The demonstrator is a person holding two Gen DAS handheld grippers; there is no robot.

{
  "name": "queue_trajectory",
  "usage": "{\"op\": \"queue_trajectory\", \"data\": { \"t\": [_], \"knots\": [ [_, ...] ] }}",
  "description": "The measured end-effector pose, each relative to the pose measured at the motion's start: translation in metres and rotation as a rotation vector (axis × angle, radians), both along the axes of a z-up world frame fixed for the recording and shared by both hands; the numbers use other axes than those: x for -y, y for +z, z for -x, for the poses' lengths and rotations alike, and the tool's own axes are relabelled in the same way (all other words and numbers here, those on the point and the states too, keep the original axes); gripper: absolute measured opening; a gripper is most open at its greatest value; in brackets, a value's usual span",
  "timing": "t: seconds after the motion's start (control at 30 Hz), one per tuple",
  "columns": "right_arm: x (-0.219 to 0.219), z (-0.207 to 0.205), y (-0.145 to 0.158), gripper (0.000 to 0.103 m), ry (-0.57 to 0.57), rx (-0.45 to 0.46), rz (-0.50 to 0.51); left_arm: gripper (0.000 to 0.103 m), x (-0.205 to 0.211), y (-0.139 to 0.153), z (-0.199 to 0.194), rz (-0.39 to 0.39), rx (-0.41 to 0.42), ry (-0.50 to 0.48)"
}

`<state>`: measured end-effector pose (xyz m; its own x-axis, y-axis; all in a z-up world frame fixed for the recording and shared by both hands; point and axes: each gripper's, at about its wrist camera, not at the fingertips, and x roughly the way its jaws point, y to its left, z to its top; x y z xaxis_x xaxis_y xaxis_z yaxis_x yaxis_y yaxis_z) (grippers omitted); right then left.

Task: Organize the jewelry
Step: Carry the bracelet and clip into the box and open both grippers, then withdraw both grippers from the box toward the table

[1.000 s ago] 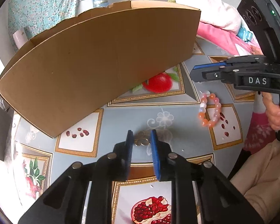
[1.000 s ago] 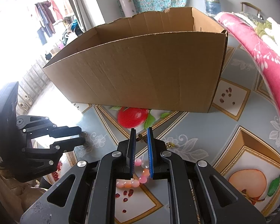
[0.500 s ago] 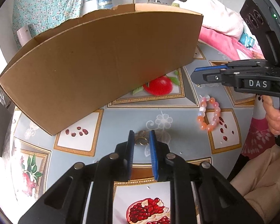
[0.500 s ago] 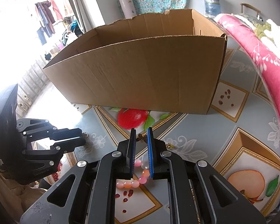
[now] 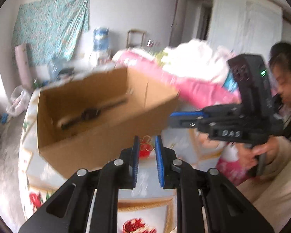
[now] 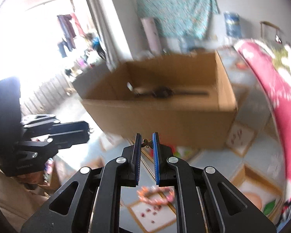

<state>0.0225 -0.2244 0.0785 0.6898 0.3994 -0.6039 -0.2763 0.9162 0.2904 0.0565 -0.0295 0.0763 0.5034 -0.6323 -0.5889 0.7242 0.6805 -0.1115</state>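
My left gripper (image 5: 147, 142) is shut on a small gold ring piece (image 5: 146, 140), lifted above the table in front of the open cardboard box (image 5: 99, 124). My right gripper (image 6: 147, 143) is shut on a small bronze butterfly charm (image 6: 147, 143), also raised before the box (image 6: 164, 114). A dark strap-like item (image 6: 161, 92) lies inside the box. A pink and orange bead bracelet (image 6: 155, 194) lies on the tablecloth below the right gripper. Both views are motion-blurred.
The table has a blue cloth with fruit pictures (image 6: 248, 176). A pink and white blanket pile (image 5: 184, 81) lies to the right of the box. The person (image 5: 285, 89) sits at the table's right side.
Both grippers have risen from the table, each carrying its small piece. The views now look down into the open box instead of at its side wall.
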Motion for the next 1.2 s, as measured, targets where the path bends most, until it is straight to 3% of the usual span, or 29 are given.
{"op": "queue_trajectory", "data": {
  "t": [0.13,0.23,0.3,0.4,0.5,0.6,0.7,0.97,1.2],
  "knots": [
    [0.005,-0.027,0.03,0.01,0.031,0.065,-0.035,0.015,0.002,0.031,-0.021,0.058,0.024,-0.007],
    [0.009,-0.065,0.037,0.01,0.042,0.041,-0.033,0.015,0.014,0.031,-0.06,0.016,-0.012,0.047],
    [0.011,-0.091,0.033,0.01,0.045,-0.014,-0.023,0.015,0.02,0.022,-0.09,-0.017,-0.076,0.096],
    [0.015,-0.136,0.017,0.01,0.033,-0.168,-0.027,0.015,0.03,0.004,-0.134,-0.038,-0.208,0.151],
    [0.018,-0.164,0.006,0.01,0.029,-0.246,-0.015,0.013,0.04,-0.011,-0.167,-0.066,-0.313,0.193],
    [0.022,-0.186,-0.009,0.012,0.005,-0.312,0.005,0.013,0.048,-0.023,-0.191,-0.061,-0.393,0.218],
    [0.028,-0.192,-0.016,0.013,-0.022,-0.321,0.004,0.013,0.049,-0.032,-0.203,-0.026,-0.467,0.243],
    [0.054,-0.176,-0.005,0.014,-0.068,-0.275,-0.072,0.013,0.041,-0.033,-0.21,0.022,-0.465,0.292],
    [0.065,-0.155,0.015,0.024,-0.1,-0.187,-0.128,0.013,0.027,-0.015,-0.192,0.06,-0.378,0.313]
  ]
}}
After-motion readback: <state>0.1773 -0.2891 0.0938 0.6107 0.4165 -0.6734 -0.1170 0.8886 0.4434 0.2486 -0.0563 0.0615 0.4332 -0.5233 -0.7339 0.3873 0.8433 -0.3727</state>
